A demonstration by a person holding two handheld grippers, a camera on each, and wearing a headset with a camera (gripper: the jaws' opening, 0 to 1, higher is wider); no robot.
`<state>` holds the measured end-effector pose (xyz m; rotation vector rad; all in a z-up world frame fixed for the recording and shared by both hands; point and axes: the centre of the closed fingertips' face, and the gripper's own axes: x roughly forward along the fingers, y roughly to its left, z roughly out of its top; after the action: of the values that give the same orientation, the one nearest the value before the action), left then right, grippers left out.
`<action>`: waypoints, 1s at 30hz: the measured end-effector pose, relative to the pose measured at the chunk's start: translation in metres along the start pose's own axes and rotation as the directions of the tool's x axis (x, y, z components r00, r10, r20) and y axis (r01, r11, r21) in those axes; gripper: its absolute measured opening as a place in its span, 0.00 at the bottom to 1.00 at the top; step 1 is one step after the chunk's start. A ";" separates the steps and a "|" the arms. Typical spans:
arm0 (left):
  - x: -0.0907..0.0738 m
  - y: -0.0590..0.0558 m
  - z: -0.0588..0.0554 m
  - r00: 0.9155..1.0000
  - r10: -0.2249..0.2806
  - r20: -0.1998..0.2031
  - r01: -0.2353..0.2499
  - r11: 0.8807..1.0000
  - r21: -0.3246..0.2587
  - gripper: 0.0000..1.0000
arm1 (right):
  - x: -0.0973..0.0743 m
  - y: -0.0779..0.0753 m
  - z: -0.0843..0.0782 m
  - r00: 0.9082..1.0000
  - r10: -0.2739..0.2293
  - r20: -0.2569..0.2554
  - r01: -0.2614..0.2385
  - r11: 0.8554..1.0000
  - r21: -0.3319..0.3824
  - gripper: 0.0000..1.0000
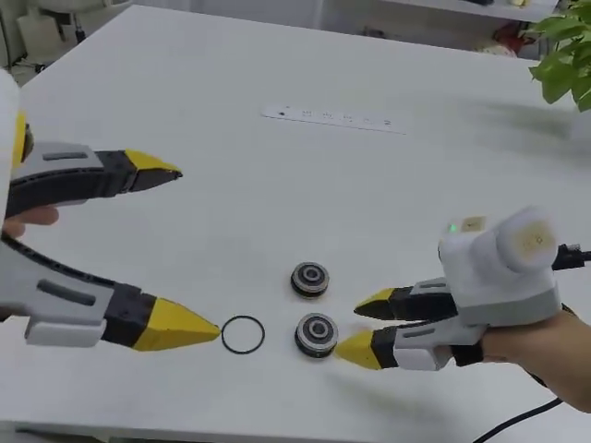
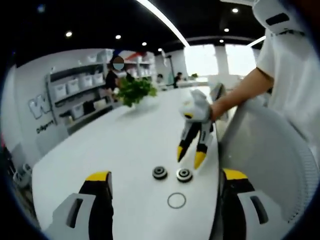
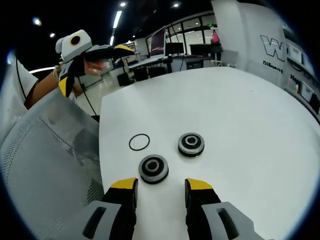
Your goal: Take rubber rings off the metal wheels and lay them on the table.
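Two small metal wheels with dark rims lie flat on the white table point(image 1: 277, 185): a far wheel point(image 1: 309, 279) point(image 2: 159, 172) point(image 3: 191, 144) and a near wheel point(image 1: 317, 334) point(image 2: 184, 174) point(image 3: 153, 168). A loose black rubber ring point(image 1: 243, 334) point(image 2: 176, 200) point(image 3: 139, 142) lies just left of the near wheel. My right gripper point(image 1: 348, 327) point(image 3: 161, 184) point(image 2: 189, 159) is open with a narrow gap, its yellow tips just right of the near wheel, holding nothing. My left gripper point(image 1: 196, 251) point(image 2: 166, 175) point(image 3: 95, 67) is wide open and empty, left of the ring, lower tip close to it.
A white power strip point(image 1: 332, 118) lies at the table's far middle. Green plant leaves point(image 1: 563, 55) hang at the far right. The table's front edge runs just below the wheels. A mesh chair back point(image 3: 50, 150) stands at that edge. A black cable point(image 1: 517, 420) trails from the right hand.
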<state>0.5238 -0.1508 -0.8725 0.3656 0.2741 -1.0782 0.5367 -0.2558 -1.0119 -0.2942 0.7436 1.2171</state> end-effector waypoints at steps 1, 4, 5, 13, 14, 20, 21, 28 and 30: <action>0.003 0.000 0.004 1.000 -0.008 0.004 0.007 1.000 0.009 0.90 | 0.001 0.001 -0.001 1.000 0.004 -0.004 -0.004 1.000 0.000 0.36; 0.019 0.002 0.016 0.999 -0.025 0.021 0.024 0.998 0.057 0.91 | 0.006 0.005 -0.004 1.000 0.013 -0.025 -0.013 1.000 -0.014 0.36; 0.023 0.003 0.018 0.999 -0.029 0.022 0.028 0.998 0.060 0.90 | 0.007 0.005 -0.004 0.999 0.016 -0.030 -0.017 1.000 -0.018 0.36; 0.060 -0.004 0.039 0.991 -0.124 0.048 0.118 0.986 0.121 0.84 | 0.009 0.005 -0.003 1.000 0.012 -0.024 -0.013 1.000 -0.026 0.33; 0.064 -0.004 0.039 0.990 -0.133 0.049 0.126 0.985 0.121 0.82 | 0.009 0.004 -0.003 1.000 0.011 -0.025 -0.011 1.000 -0.026 0.32; 0.086 -0.008 0.033 0.984 -0.172 0.037 0.166 0.978 0.124 0.76 | 0.010 0.005 -0.002 1.000 0.011 -0.022 -0.012 0.999 -0.042 0.29; 0.089 -0.009 0.033 0.983 -0.178 0.045 0.172 0.979 0.113 0.72 | 0.010 0.005 -0.002 1.000 0.011 -0.022 -0.012 0.999 -0.044 0.28; 0.105 -0.016 0.011 0.982 -0.165 0.088 0.160 0.985 0.060 0.62 | 0.010 0.004 -0.003 1.000 0.002 -0.028 -0.003 0.999 -0.048 0.27; 0.107 -0.017 0.000 0.985 -0.152 0.084 0.151 0.988 0.026 0.57 | 0.010 0.004 -0.003 1.000 0.002 -0.028 -0.003 0.999 -0.050 0.26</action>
<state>0.5569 -0.2440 -0.9173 0.3183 0.2175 -1.2439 0.5335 -0.2488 -1.0197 -0.3524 0.7387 1.2372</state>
